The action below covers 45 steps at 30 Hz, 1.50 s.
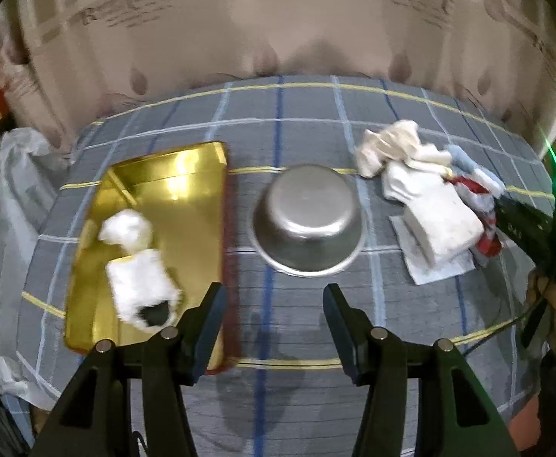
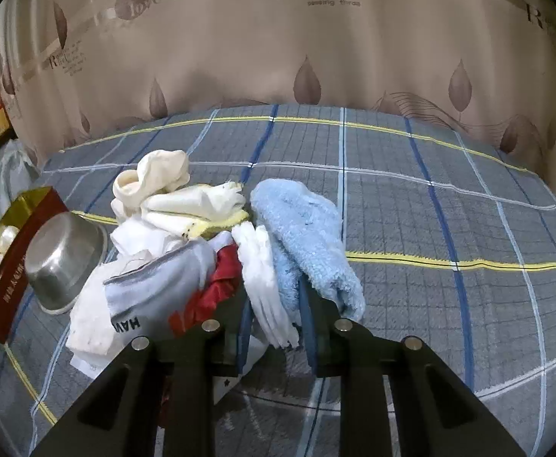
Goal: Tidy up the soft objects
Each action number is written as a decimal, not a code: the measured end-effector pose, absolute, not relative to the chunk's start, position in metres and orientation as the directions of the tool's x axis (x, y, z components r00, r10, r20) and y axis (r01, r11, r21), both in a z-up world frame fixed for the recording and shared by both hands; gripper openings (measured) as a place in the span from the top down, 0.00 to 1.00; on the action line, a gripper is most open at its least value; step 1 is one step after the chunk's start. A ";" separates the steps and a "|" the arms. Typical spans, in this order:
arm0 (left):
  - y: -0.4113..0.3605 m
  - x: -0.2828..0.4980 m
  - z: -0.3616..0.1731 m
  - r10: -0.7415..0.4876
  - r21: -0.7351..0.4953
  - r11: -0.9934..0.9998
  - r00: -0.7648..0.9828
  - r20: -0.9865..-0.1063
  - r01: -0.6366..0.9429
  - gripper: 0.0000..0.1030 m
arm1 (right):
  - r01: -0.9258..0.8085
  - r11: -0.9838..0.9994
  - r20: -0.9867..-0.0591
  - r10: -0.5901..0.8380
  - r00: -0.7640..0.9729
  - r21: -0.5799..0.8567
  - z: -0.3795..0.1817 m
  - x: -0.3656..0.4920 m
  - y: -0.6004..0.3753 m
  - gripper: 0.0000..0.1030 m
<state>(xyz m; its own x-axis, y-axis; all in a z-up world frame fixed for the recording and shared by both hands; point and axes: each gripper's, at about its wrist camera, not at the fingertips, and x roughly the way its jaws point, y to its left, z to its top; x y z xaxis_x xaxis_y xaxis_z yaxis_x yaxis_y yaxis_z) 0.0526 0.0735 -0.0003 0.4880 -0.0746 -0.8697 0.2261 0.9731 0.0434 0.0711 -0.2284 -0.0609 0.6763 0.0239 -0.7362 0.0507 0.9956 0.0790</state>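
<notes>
Right gripper [image 2: 276, 327] pinches a white cloth [image 2: 264, 285] at the near edge of the cloth pile [image 2: 171, 228], right of the upturned steel bowl [image 1: 307, 219]. Left gripper [image 1: 274, 327] spread, empty, near the gold tray [image 1: 186, 175] with white socks [image 1: 137, 262], far left.

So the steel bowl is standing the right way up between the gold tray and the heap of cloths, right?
Not quite: the steel bowl is upside down, its flat base facing up, as the left wrist view shows. It does sit between the gold tray and the heap of cloths.
</notes>
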 end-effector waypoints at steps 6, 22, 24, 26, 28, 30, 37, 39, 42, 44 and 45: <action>0.036 0.053 -0.009 -0.095 0.058 0.951 0.465 -0.880 0.305 0.47 | 0.034 0.995 -0.731 0.048 0.681 0.098 -0.061 0.067 -0.232 0.87; -0.023 0.060 -0.018 -0.300 -0.145 0.894 0.326 -0.897 0.425 0.41 | 0.050 0.982 -0.702 0.093 0.707 0.181 -0.032 0.004 -0.240 0.90; -0.028 0.066 -0.014 -0.320 -0.173 0.894 0.320 -0.892 0.412 0.41 | 0.046 0.982 -0.696 0.096 0.712 0.183 -0.031 0.000 -0.240 0.90; -0.035 0.072 -0.013 -0.326 -0.185 0.895 0.311 -0.893 0.407 0.41 | 0.030 0.984 -0.689 0.100 0.718 0.175 -0.030 0.000 -0.240 0.90; -0.042 0.078 -0.013 -0.338 -0.211 0.895 0.289 -0.896 0.393 0.41 | 0.018 0.985 -0.692 0.106 0.714 0.169 -0.033 0.005 -0.239 0.86; -0.047 0.080 -0.015 -0.346 -0.232 0.897 0.270 -0.898 0.377 0.41 | 0.017 0.987 -0.700 0.100 0.707 0.159 -0.038 0.010 -0.239 0.82; -0.054 0.075 -0.018 -0.303 -0.176 0.899 0.280 -0.911 0.401 0.41 | -0.045 0.990 -0.712 0.128 0.690 0.134 -0.043 0.040 -0.233 0.82; -0.055 0.077 -0.020 -0.292 -0.166 0.901 0.276 -0.916 0.402 0.41 | -0.060 0.992 -0.712 0.121 0.691 0.111 -0.043 0.048 -0.228 0.82; -0.054 0.080 -0.022 -0.293 -0.172 0.903 0.271 -0.917 0.394 0.41 | -0.062 0.993 -0.716 0.112 0.689 0.097 -0.043 0.059 -0.227 0.82; -0.052 0.082 -0.022 -0.291 -0.170 0.904 0.274 -0.917 0.392 0.41 | -0.063 0.994 -0.718 0.112 0.687 0.094 -0.044 0.063 -0.227 0.82; -0.052 0.083 -0.022 -0.292 -0.172 0.905 0.275 -0.916 0.390 0.41 | -0.070 0.994 -0.727 0.113 0.678 0.089 -0.047 0.067 -0.227 0.82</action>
